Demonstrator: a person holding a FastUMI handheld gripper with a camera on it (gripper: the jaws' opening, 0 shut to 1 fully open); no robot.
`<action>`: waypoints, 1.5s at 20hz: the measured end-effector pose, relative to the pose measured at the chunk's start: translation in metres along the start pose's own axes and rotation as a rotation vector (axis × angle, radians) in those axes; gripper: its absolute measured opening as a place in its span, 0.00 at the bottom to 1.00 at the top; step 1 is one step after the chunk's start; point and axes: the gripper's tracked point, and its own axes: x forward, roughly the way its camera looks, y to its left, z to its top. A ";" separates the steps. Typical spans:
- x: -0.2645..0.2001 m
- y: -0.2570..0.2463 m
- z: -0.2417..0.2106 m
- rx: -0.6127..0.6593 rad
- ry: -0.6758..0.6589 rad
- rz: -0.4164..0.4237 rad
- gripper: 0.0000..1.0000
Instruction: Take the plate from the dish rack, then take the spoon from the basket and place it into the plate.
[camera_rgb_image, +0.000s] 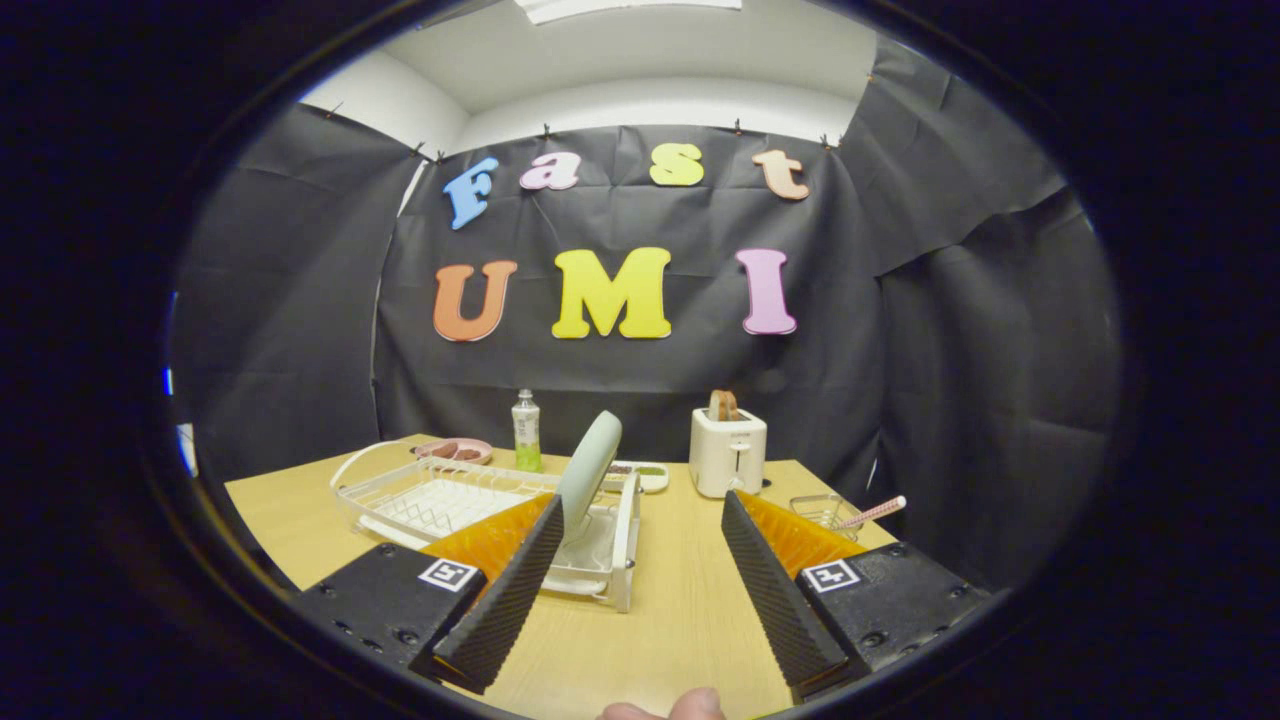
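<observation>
The plate (590, 462) stands on edge in the dish rack (440, 500), held tilted by the rack's slots, just ahead of my left finger. I hold the claw (640, 520) spread wide and empty above the worktop (660, 610), presumably to straddle the plate's rim. The spoon (872, 513) waits in the basket (822, 510), beyond the right finger, beside the toaster (727, 452).

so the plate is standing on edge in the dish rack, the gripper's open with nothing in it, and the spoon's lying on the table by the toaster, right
Not quite: the spoon is not lying on the table; it sits in the small wire basket to the side of the toaster, handle sticking out, as the gripper view shows. The rest holds: the plate stands on edge in the dish rack, and the gripper is open with nothing in it.
</observation>
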 end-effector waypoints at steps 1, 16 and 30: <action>0.003 0.001 0.004 0.000 0.004 0.007 1.00; 0.093 0.052 0.072 -0.012 0.284 0.125 1.00; 0.184 0.078 0.040 0.128 0.652 0.078 0.99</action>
